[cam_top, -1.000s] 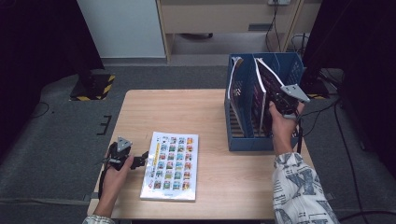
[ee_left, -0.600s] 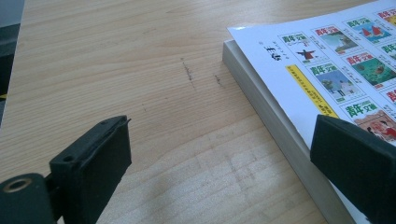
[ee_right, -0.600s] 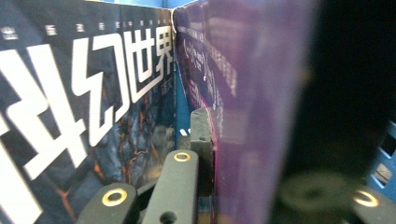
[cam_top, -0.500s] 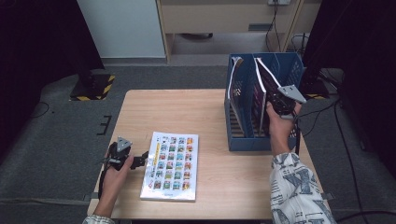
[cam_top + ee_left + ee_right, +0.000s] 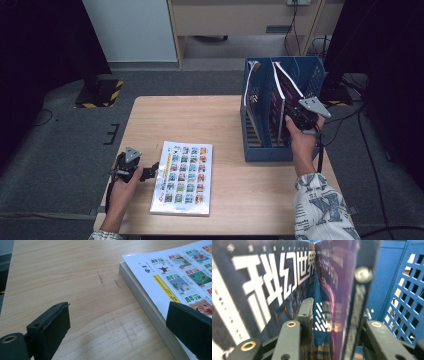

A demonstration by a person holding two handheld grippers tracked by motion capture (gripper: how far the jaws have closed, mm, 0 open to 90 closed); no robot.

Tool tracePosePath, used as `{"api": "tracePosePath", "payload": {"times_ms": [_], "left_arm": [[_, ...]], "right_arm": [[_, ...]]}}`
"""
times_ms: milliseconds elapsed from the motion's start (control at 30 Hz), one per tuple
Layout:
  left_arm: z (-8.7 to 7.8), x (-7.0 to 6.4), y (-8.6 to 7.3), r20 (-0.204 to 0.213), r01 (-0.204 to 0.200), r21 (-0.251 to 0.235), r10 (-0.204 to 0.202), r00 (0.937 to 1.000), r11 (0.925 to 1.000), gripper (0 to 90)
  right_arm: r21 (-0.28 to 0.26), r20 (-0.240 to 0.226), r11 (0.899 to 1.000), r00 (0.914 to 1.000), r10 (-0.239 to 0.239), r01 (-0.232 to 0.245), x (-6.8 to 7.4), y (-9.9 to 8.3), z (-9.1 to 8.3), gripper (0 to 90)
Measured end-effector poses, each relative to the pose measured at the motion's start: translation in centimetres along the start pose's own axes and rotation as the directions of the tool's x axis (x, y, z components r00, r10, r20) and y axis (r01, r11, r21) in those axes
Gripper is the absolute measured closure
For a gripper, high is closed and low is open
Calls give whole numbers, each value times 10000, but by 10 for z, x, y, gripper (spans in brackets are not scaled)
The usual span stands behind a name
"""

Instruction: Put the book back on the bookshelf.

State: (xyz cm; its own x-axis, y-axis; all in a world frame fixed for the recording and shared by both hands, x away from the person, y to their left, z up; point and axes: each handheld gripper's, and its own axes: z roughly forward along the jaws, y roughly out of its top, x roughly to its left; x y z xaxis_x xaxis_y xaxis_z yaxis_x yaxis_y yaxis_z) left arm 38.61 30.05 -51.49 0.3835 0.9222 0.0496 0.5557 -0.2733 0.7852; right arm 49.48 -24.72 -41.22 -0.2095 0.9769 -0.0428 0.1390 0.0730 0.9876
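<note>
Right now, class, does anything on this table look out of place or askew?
Yes. One magazine leans diagonally in the blue file rack, gripped by the right gripper, while its neighbours stand upright. A white book lies flat on the table, outside the rack, beside the open left gripper.

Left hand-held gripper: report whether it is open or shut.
Open. The left hand-held gripper has its black jaws wide apart, bare wooden table between them, beside the white picture-grid book.
</note>
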Motion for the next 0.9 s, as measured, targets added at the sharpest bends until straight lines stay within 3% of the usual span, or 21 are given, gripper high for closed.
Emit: {"api": "tracePosePath", "payload": {"times_ms": [333,433,633,900], "left_arm": [[0,0,0,-12,-15,1,15,10000,10000,49],[0,-1,0,-10,-29,-4,29,10000,10000,49],[1,-2,0,-4,-36,21,36,10000,10000,49],[1,-4,1,53,-117,20,117,9999,9999,49]], "right_arm": [[154,54,9999,10000,-57,56,0,-9,-18,610],[134,43,9999,10000,2,-2,1,-13,-24,630],[202,-7,9998,10000,-25,25,2,-21,-32,771],[247,-512,9992,9982,-299,312,11,-18,-39,804]]}}
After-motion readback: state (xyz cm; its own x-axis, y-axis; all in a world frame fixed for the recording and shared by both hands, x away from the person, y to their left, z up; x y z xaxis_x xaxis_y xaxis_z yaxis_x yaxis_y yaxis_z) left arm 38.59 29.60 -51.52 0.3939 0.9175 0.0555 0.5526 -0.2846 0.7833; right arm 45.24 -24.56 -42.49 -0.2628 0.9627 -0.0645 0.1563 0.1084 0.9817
